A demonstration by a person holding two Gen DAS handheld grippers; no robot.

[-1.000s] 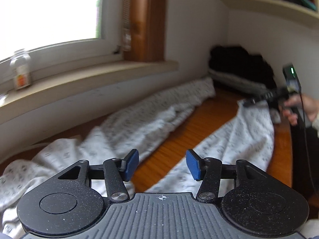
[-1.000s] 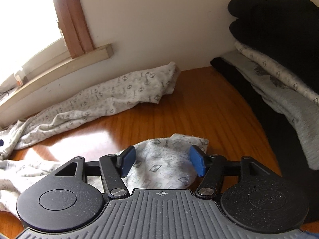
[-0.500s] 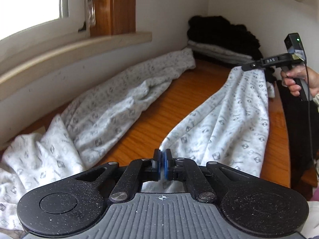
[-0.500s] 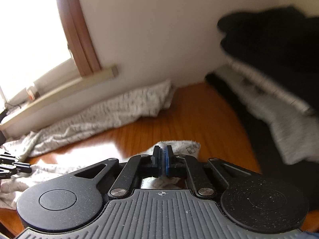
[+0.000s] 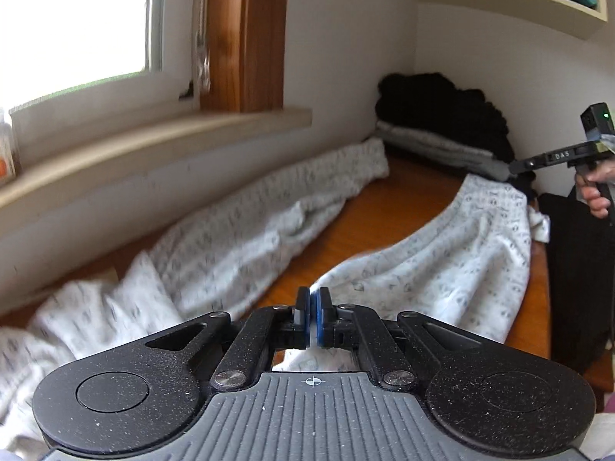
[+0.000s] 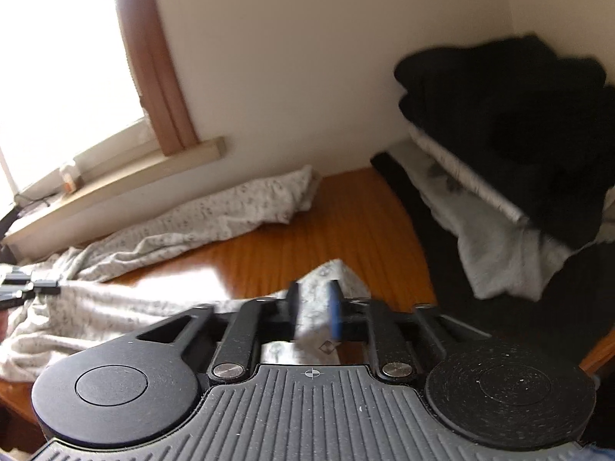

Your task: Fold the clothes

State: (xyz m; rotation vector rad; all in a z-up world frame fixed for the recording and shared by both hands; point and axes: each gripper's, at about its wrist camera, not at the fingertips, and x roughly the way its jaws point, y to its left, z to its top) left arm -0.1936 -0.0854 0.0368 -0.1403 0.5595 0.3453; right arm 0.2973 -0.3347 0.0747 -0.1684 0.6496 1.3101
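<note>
The left hand-held gripper point(image 5: 312, 320) has its blue pads pressed together on an edge of the patterned white garment point(image 5: 442, 265), which shows through the linkage right behind the pads. From there one leg of the garment runs across the wooden desk point(image 5: 380, 215) toward the far right, where the right hand-held gripper point(image 5: 517, 165) lifts its other end off the surface; a hand point(image 5: 594, 194) grips that tool's handle. The second leg lies bunched along the wall under the window sill point(image 5: 153, 146), its end close to a stack of folded clothes point(image 5: 434, 115) (black items over grey and patterned ones) in the corner.

In the right wrist view, the right hand-held gripper point(image 6: 312, 313) pinches a thick fold of the garment point(image 6: 115, 311) between its pads, which stand a little apart with cloth filling the gap. The fabric stretches from there to the left, where the tips of the left hand-held gripper point(image 6: 30, 284) hold it above the desk point(image 6: 326, 238). The stack point(image 6: 499, 123) sits to the right, blurred. A small bottle point(image 6: 69, 178) stands on the sill.
</note>
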